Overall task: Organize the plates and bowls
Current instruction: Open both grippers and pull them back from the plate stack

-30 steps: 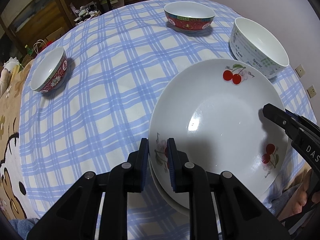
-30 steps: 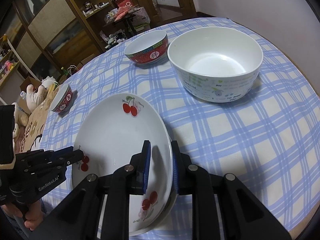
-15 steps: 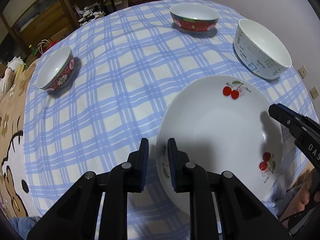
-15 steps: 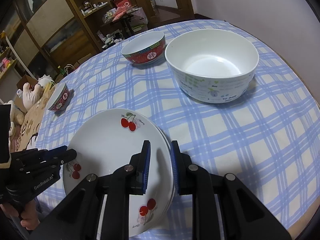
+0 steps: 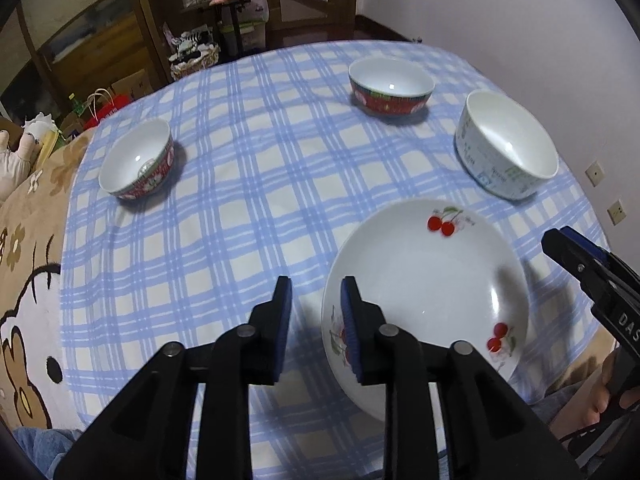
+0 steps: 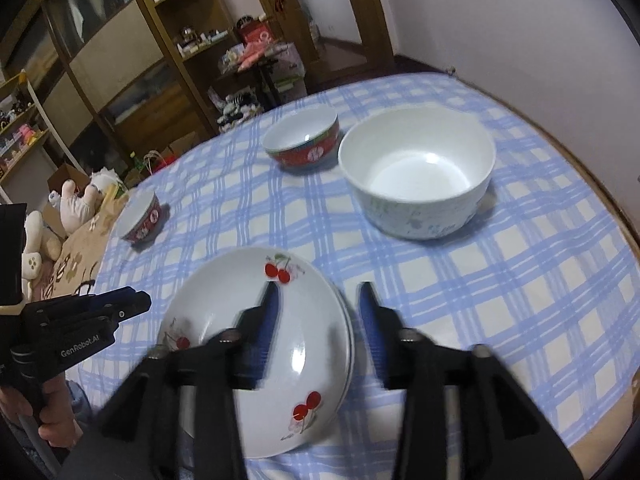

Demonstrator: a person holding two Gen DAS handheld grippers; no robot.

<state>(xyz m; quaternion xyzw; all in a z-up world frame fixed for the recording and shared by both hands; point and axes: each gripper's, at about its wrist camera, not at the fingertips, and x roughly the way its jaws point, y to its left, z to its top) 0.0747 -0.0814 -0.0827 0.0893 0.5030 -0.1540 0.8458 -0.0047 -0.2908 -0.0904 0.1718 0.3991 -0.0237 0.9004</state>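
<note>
Blue-checked cloth (image 5: 248,184) covers your round table, wooden shelving (image 6: 132,60) beyond it. Past the cherry plates (image 6: 260,332) sit two red bowls (image 5: 390,86) (image 5: 138,160) and a white bowl (image 6: 418,174), nothing between. The plates lie stacked at the near edge. Your left gripper (image 5: 314,312) and right gripper (image 6: 318,320) both gape, empty, flanking the stack.

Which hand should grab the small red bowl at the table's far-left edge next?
Left, probably. Both tongs, left and right, are open and empty beside the stacked cherry plates. The small red bowl sits on the left tongs' side; the right tongs would have to cross over the plates.
</note>
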